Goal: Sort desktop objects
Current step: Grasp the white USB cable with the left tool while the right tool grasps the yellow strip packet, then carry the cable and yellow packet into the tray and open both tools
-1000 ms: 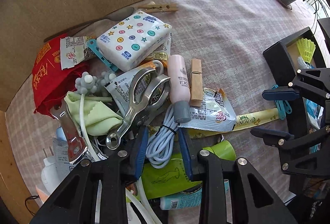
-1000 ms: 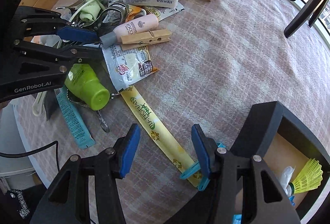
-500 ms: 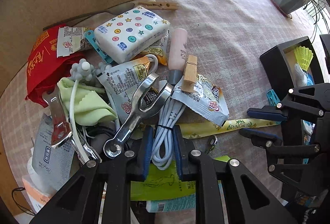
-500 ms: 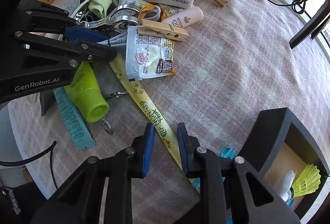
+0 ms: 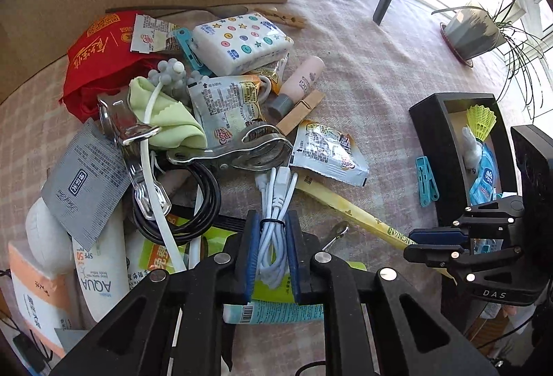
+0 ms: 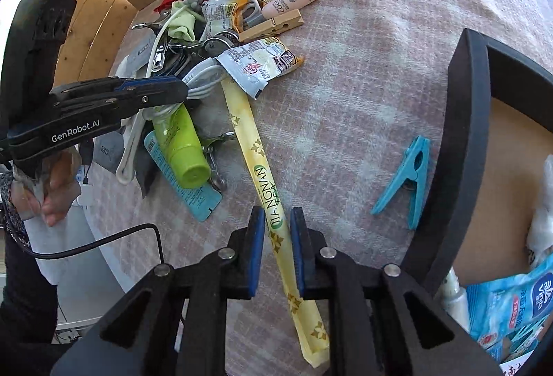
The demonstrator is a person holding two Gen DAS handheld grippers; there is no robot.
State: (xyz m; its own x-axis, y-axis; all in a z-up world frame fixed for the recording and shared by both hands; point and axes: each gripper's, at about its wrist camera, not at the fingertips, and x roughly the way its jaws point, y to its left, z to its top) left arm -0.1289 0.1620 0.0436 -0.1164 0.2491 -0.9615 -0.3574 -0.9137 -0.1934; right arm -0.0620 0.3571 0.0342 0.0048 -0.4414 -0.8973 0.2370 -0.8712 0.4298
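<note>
The black tray (image 5: 433, 137) stands on the desk (image 6: 363, 30) at the right of the clutter, holding a yellow shuttlecock (image 5: 481, 120), a blue tissue pack (image 5: 485, 175) and a white bottle (image 5: 471, 147). A blue clothespin (image 6: 406, 180) lies just outside its wall. The left claw (image 5: 273, 248), jaws just closing, clamps the coiled white cable (image 5: 274, 203). The right claw (image 6: 277, 249), likewise closing, pinches the yellow tea stick (image 6: 262, 168).
</note>
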